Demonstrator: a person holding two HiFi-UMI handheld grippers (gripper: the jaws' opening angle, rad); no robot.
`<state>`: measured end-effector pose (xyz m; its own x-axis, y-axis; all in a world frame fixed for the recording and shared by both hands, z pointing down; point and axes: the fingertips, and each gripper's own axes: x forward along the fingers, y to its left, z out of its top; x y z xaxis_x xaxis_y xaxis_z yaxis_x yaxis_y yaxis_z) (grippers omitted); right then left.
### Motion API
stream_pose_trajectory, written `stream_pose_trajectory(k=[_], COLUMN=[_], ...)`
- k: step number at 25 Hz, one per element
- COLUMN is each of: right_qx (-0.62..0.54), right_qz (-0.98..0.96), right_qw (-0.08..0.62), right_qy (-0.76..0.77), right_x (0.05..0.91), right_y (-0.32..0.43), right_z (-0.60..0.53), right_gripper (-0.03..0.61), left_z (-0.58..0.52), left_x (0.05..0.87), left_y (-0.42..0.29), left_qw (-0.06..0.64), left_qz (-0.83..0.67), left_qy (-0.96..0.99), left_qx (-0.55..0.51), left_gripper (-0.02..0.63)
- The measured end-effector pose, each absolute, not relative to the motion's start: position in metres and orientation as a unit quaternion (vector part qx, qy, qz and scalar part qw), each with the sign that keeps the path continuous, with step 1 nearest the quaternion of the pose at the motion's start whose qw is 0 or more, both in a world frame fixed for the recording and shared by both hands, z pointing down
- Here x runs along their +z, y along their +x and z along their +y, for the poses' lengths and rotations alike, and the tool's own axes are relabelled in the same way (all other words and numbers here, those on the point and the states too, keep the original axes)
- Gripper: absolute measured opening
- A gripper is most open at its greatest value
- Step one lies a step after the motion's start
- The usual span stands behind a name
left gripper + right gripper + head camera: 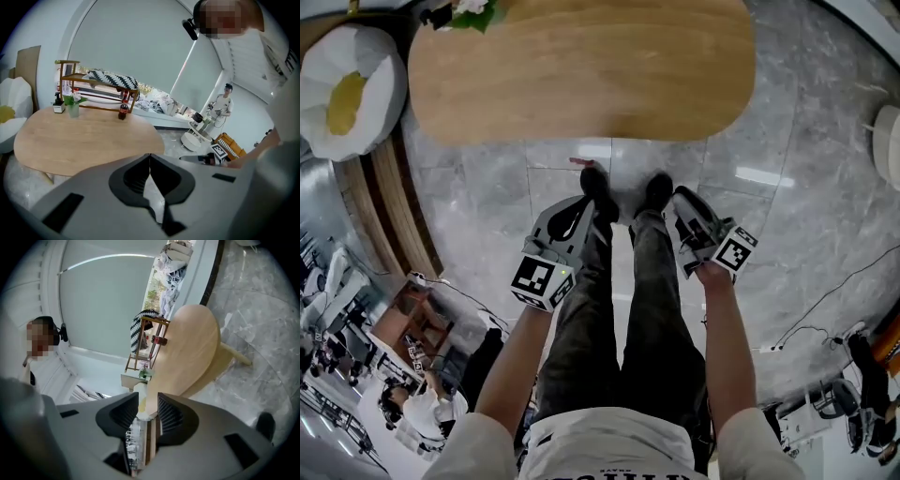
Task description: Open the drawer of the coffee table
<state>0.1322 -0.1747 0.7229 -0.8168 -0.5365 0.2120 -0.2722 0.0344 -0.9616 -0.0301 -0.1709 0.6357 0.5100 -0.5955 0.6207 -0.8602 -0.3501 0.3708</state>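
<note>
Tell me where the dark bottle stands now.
In the left gripper view, the dark bottle stands at the far edge of the wooden table, right of the plant vase and in front of the wooden rack.

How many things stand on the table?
3, all near its far edge: a pump bottle at the left, a vase beside it, a dark bottle further right. None looks hidden.
</note>
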Motion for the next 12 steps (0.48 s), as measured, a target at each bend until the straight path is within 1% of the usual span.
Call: stream_pose_trajectory(k=[5,9,12], right_qx=[-0.658,-0.675,-0.685], right_qz=[0.694,0.669,0.647], right_qw=[0.162,0.207,0.239], right_qy=[-0.244,-0.232,-0.235], right_x=[0.736,0.765,0.791], right_y=[0.11,0.103,0.096], right_z=[-0.169,-0.175,-0.184], right_gripper=[0.172,0.207,0.215], left_z=[-0.164,-0.164,-0.171], left_x=[0.666,0.694,0.71], left_y=[-0.037,-0.033,-0.039], left_qw=[0.371,0.377,0.377], left_qz=[-0.439,-0.414,-0.405], left_qy=[0.797,0.806,0.812], left_qx=[0.187,0.191,0.184], left_gripper=[0.02,0.02,0.02])
